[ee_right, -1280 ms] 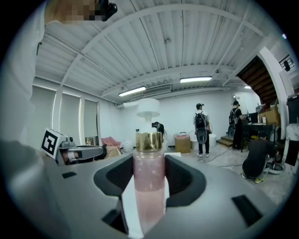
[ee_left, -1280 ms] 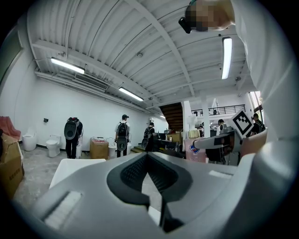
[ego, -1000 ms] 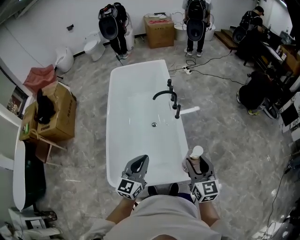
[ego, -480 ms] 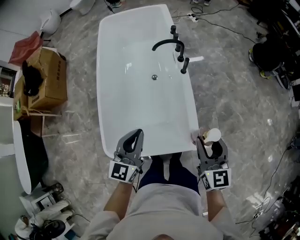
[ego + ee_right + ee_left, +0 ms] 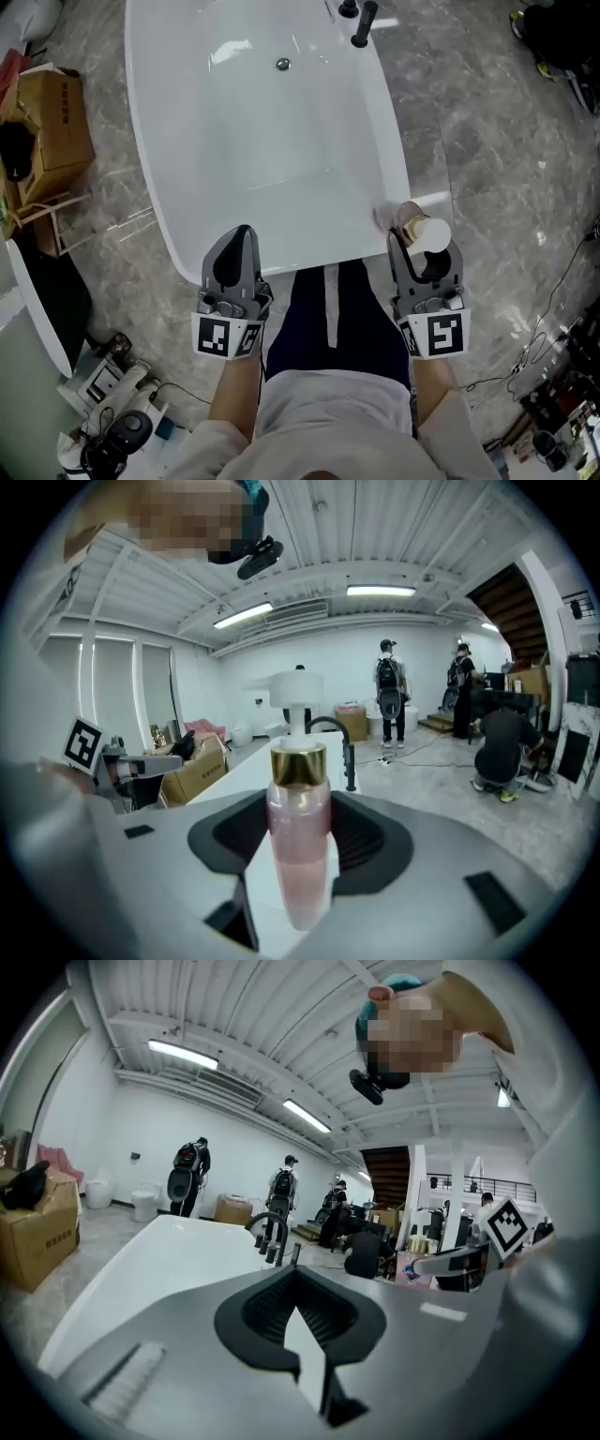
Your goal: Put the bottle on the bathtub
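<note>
Two tongs near the bathtub [image 5: 173, 234] rim: right tongs [image 5: 419, 246] clamp the pink bottle [image 5: 300, 846]; left tongs [image 5: 240, 236] look closed, empty.

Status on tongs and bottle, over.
Left tongs shut, empty. Right tongs shut on pink pump bottle, upright, by near right corner of bathtub. Near rim bare; faucet at far end.

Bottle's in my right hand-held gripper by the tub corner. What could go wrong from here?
The bottle is tall and slim, the bathtub rim narrow: set down off-centre, it may topple into the tub or onto the floor. The right hand-held gripper could also knock it over when withdrawing.
</note>
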`<state>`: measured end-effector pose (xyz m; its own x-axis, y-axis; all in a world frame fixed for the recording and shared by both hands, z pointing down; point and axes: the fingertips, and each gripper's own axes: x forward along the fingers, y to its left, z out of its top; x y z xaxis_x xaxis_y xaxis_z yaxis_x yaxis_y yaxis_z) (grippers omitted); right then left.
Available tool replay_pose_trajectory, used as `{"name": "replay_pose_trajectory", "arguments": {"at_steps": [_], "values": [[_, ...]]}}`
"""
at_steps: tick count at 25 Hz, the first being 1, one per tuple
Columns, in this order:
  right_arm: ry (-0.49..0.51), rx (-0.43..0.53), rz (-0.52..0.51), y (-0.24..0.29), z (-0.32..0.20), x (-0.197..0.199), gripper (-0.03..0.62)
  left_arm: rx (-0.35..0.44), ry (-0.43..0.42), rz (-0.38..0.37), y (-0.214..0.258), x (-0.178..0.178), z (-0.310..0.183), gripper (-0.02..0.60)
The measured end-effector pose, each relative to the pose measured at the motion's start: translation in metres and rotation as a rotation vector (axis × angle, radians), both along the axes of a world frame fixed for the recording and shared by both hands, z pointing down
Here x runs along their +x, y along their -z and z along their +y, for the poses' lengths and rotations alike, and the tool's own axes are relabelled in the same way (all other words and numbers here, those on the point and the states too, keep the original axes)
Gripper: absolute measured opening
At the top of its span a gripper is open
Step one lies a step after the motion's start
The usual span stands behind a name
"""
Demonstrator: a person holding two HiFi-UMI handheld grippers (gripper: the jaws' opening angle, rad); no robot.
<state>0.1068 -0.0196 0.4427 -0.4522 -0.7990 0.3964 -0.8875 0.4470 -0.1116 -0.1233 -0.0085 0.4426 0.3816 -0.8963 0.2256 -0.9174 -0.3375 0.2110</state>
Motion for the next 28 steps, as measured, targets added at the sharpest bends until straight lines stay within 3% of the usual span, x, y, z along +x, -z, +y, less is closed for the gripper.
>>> {"name": "replay_pose_trajectory", "arguments": {"at_steps": [3,8,18,28], "values": [[-0.014,-0.013,-0.01,-0.03,-0.002,-0.001,0.207,-0.018,-0.023,0.036,-0.032,0.01,-0.002,0.002],[-0.011,-0.026,-0.002,-0.066,-0.015,-0.007,0.207,-0.006,-0.049,-0.008,-0.066,0.016,-0.017,0.002],[0.004,-0.016,0.019,-0.087,-0.041,-0.008,0.207,-0.027,-0.045,-0.013,-0.082,0.01,-0.025,0.002],[-0.016,0.047,0.024,-0.104,-0.131,-0.01,0.207,-0.05,-0.043,0.003,-0.095,0.012,-0.031,0.002]]}}
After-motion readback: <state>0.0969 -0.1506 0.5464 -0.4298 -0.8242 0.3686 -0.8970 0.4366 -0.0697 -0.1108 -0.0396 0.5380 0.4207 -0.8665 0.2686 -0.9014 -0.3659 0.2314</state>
